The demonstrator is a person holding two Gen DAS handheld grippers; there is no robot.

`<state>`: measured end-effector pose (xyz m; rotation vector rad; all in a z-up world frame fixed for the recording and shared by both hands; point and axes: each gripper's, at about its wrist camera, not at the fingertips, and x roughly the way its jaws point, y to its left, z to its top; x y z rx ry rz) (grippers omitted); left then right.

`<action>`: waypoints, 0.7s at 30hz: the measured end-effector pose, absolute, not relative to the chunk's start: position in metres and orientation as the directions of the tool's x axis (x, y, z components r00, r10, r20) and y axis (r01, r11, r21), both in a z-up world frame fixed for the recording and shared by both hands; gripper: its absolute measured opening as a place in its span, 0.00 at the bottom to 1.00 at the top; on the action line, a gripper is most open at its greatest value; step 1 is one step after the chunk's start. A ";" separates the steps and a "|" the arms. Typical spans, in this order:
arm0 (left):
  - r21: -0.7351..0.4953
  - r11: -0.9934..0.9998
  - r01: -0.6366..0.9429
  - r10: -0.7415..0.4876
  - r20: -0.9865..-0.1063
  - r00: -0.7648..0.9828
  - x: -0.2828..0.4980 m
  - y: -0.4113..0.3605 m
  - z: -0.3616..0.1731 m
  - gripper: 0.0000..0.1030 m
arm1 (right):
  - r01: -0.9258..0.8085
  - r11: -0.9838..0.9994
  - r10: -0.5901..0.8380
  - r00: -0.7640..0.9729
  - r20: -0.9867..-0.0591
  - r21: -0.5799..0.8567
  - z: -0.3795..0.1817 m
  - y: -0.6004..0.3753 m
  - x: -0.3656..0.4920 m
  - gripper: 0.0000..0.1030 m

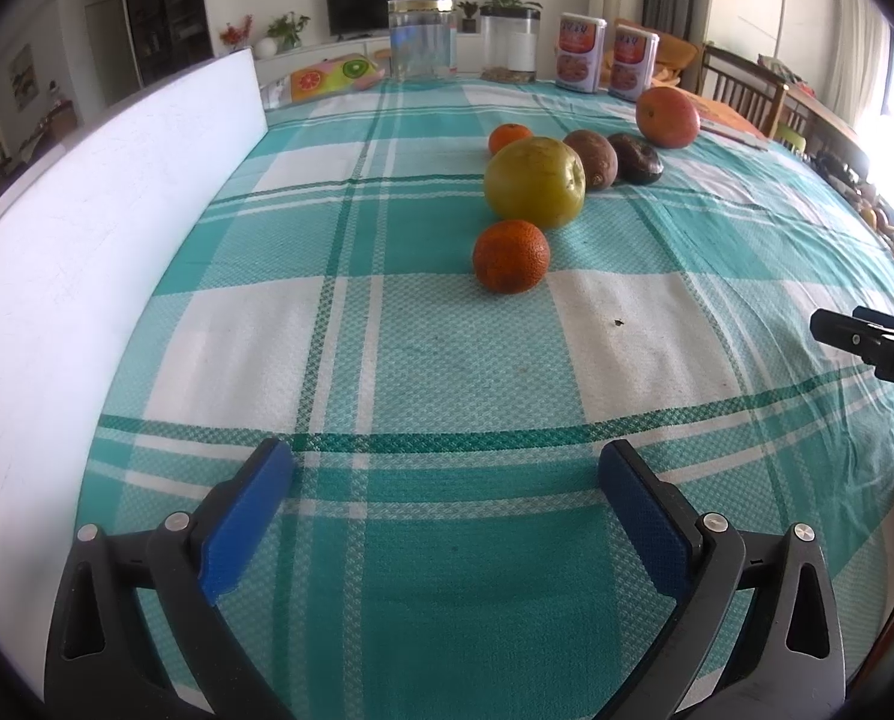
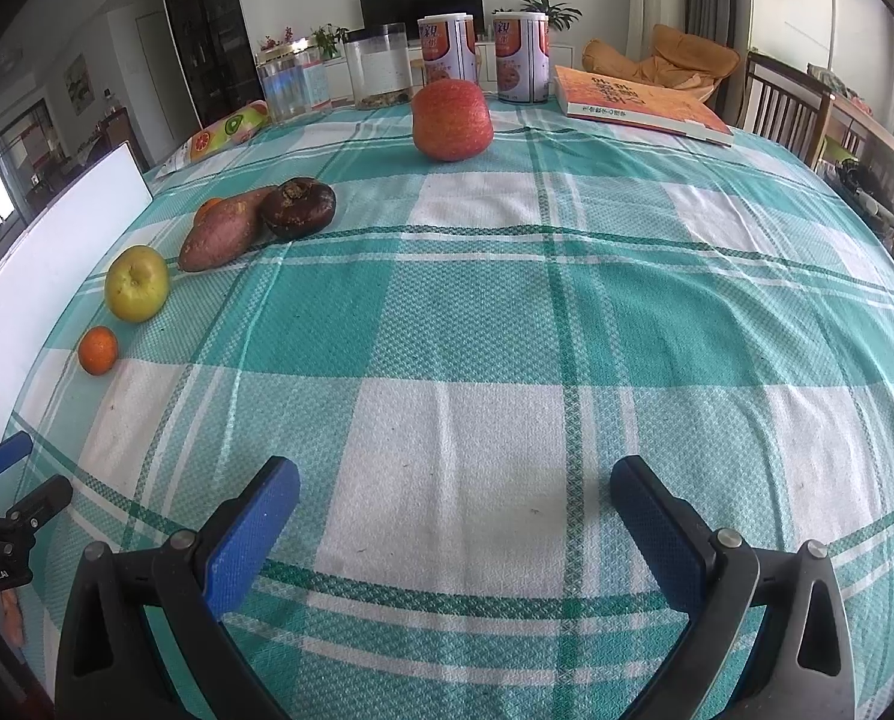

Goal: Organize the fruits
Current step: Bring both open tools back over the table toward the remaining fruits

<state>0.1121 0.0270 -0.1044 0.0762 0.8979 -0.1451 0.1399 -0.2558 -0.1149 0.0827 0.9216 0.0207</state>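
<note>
Straight ahead of the left gripper [image 1: 446, 468], well apart from its tips: small mandarin [image 1: 510, 255], resting on the checked tablecloth [image 1: 387, 324]. Just behind it, touching or nearly so, a yellow-green apple [image 1: 534, 181]. Beyond the apple, a second small mandarin [image 1: 509, 137], mostly hidden from the right wrist view. To the right of that, a sweet potato [image 1: 591, 157] lying beside a dark round fruit [image 1: 635, 158]; contact between the two cannot be confirmed. Farthest out and rightmost, a large red-orange fruit [image 1: 667, 117], standing apart from the rest.

From the right gripper [image 2: 454, 489], same group noted far off to the left front: mandarin [image 2: 98, 350] nearest, apple [image 2: 137, 282] behind, sweet potato [image 2: 228, 228] and dark fruit [image 2: 297, 207] farther on, red-orange fruit [image 2: 453, 119] almost dead ahead near the far edge.

Left gripper: blue pads spread wide, nothing between them, held over bare cloth. Right gripper: likewise spread wide, nothing held, over a white square of the cloth.

Left of the left gripper, a white board [image 1: 87, 252] standing on edge along the cloth. At the far side, a clear jar [image 1: 421, 39], a second clear container [image 1: 510, 43] and two printed cans [image 1: 606, 57]. Right front of the right gripper, an orange book [image 2: 639, 99] lying flat.
</note>
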 end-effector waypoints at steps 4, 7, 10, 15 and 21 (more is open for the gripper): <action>0.005 0.988 0.157 -0.094 -0.784 0.614 0.112 0.027 -0.104 1.00 | 0.017 0.995 0.067 0.609 -0.791 0.097 -0.115 -0.258 0.139 1.00; 0.004 0.988 0.158 -0.094 -0.784 0.614 0.112 0.027 -0.104 1.00 | 0.017 0.994 0.072 0.610 -0.789 0.104 -0.114 -0.258 0.139 1.00; 0.004 0.987 0.158 -0.094 -0.784 0.614 0.112 0.027 -0.104 1.00 | 0.017 0.995 0.072 0.610 -0.789 0.103 -0.114 -0.259 0.139 1.00; 0.004 0.988 0.157 -0.094 -0.784 0.614 0.112 0.028 -0.104 1.00 | 0.017 0.995 0.071 0.610 -0.789 0.103 -0.114 -0.259 0.139 1.00; 0.003 0.987 0.160 -0.097 -0.786 0.611 0.112 0.028 -0.104 0.99 | 0.017 0.995 0.072 0.610 -0.789 0.103 -0.114 -0.259 0.139 1.00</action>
